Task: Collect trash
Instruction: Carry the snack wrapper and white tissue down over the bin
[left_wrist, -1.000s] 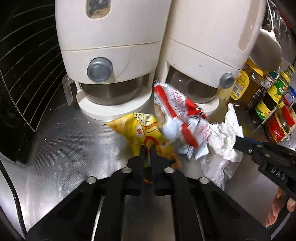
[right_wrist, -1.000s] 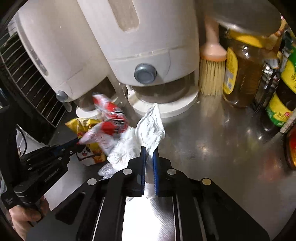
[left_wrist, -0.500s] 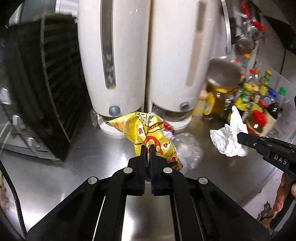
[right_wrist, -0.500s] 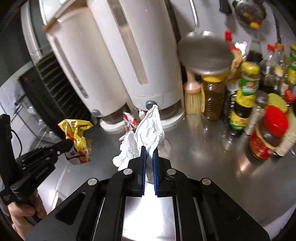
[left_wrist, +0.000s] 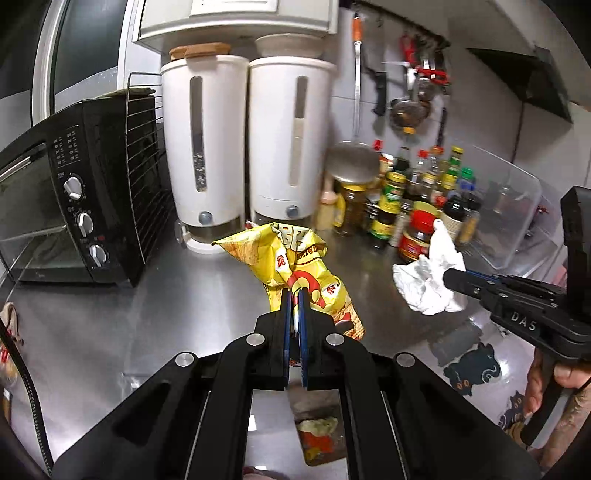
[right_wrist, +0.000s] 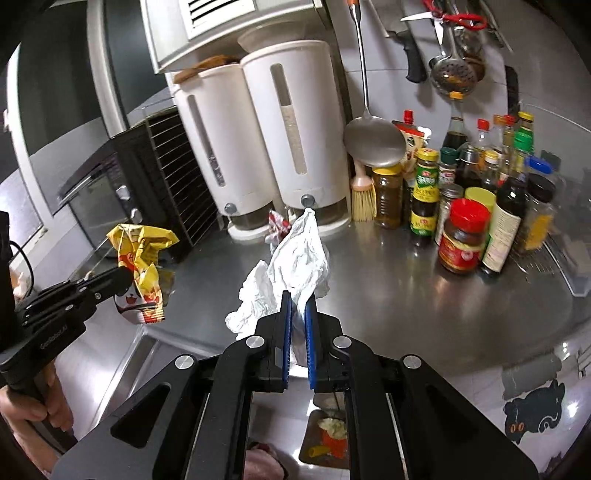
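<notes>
**Both grippers lifted back from the dispensers, each with trash in its grip**

Since the earlier frames, both grippers have pulled up and away from the two white dispensers (left_wrist: 247, 147), so far more of the kitchen now shows.

Left wrist view: the left gripper (left_wrist: 294, 295) is clamped on the crumpled yellow snack bag (left_wrist: 295, 258), held clear above the steel counter (left_wrist: 147, 314). Bare counter spreads to the left as far as the black toaster oven (left_wrist: 74, 199). To the right, the right gripper (left_wrist: 452, 278) pinches the white tissue wad (left_wrist: 428, 277) in the air, well apart from the bag. A cluster of sauce bottles (left_wrist: 406, 206) stands behind it.

Right wrist view: the right gripper (right_wrist: 297, 306) has its blue pads closed on the tissue wad (right_wrist: 295, 266), over the counter's near edge. A red wrapper (right_wrist: 277, 223) lies at the foot of the dispensers (right_wrist: 266, 147). Open steel (right_wrist: 406, 288) stretches rightward to the bottles (right_wrist: 461, 206). At far left the left gripper (right_wrist: 123, 277) holds the yellow bag (right_wrist: 142, 258) beyond the counter edge, near the oven (right_wrist: 110, 192).
</notes>
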